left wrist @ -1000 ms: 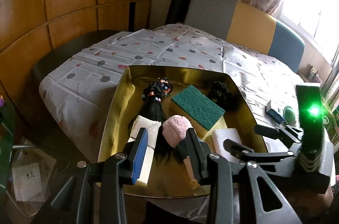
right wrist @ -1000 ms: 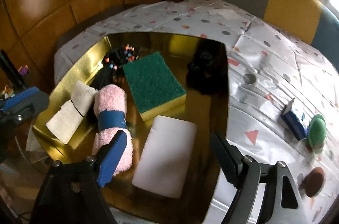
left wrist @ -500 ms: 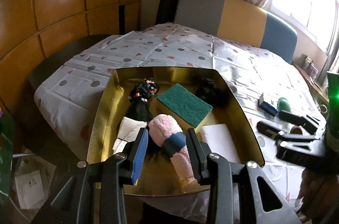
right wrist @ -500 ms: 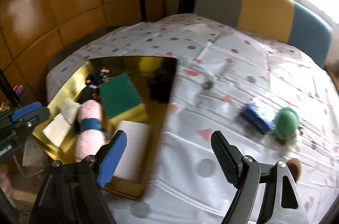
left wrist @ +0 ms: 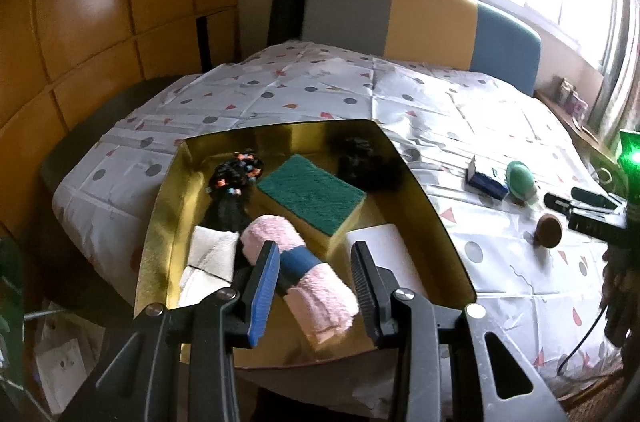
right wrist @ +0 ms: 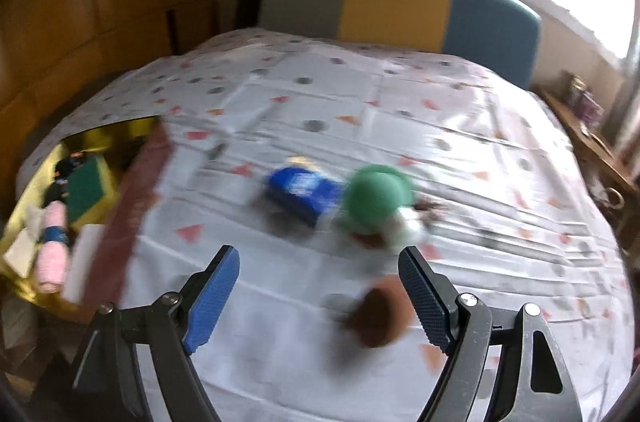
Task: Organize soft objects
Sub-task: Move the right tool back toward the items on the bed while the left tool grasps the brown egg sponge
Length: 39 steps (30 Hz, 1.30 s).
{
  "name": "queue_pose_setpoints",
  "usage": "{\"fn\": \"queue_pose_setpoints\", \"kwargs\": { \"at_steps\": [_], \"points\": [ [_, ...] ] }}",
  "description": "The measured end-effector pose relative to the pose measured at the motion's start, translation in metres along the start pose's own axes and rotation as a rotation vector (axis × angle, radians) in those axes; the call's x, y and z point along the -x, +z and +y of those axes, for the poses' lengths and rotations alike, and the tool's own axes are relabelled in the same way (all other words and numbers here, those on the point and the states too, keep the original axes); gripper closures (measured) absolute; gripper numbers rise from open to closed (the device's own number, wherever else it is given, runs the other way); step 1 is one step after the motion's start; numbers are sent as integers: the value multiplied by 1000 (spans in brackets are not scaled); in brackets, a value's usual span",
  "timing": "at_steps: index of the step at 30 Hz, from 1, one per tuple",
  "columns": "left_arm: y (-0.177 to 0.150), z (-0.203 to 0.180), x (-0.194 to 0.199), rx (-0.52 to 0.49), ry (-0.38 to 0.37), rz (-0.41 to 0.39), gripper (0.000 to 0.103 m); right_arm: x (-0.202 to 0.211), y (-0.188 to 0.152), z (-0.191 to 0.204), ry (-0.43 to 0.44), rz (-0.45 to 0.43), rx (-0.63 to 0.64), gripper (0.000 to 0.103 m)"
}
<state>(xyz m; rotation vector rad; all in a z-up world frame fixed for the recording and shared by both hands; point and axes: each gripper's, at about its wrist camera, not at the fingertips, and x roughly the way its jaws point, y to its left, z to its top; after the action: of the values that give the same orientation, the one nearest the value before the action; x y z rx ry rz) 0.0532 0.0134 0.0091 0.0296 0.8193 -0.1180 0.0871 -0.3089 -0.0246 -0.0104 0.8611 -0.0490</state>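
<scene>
- On the counter point(right wrist: 400, 126), under a white cloth dotted with grey spots and red triangles, three things are seen lying outside the gold tray point(left wrist: 440, 222): a blue box point(right wrist: 298, 192), a green round thing point(right wrist: 378, 200) just beside it, and a brown puff point(right wrist: 380, 314) nearer the camera
- The right tongs point(right wrist: 320, 296) have been swung off the tray, where they hung a second ago, and are now held over the bare cloth; the jaws stand wide apart with nothing between the pads, and the brown puff is seen low in the gap, not gripped
- The left tongs point(left wrist: 314, 286) have been drawn back a little and rolled; the jaws are partly open, with the pink rolled towel point(left wrist: 298, 272) seen between them but lying free in the tray
- In the tray are also seen a green and yellow sponge point(left wrist: 314, 196), a white pad point(left wrist: 384, 248), a folded cream cloth point(left wrist: 210, 254), a bundle of black hair ties point(left wrist: 236, 176) and a dark fluffy thing point(left wrist: 366, 166) at the far corner
- From this it is judged that the tray is largely filled and that the leftover things on the cloth are to be fetched next, the brown puff most likely first
- The right view is blurred, so fine detail there cannot be told
- Behind the counter a bench back in grey, yellow and blue is seen, with wooden panels at the left and a bright curtained window at the right
</scene>
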Motion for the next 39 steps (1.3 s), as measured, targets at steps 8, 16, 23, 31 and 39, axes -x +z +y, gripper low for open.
{"fn": "queue_pose_setpoints", "kwargs": {
  "at_steps": [8,16,23,31,39],
  "points": [
    [9,-36,-1,-90,-26,-8,66,-13,-20,-94,-160,5,-208,21],
    [21,-81,-12,-179,-68,0,66,-12,-24,-132,-180,38,-381,19],
    [28,-135,-29,-263,-147,28,66,-10,-30,-146,-198,49,-482,19],
    [24,-190,-57,-321,-251,108,66,-5,-37,-169,-186,39,-611,18],
    [23,-245,-84,-338,-428,201,66,0,-35,-171,-177,16,-625,18]
  ]
}}
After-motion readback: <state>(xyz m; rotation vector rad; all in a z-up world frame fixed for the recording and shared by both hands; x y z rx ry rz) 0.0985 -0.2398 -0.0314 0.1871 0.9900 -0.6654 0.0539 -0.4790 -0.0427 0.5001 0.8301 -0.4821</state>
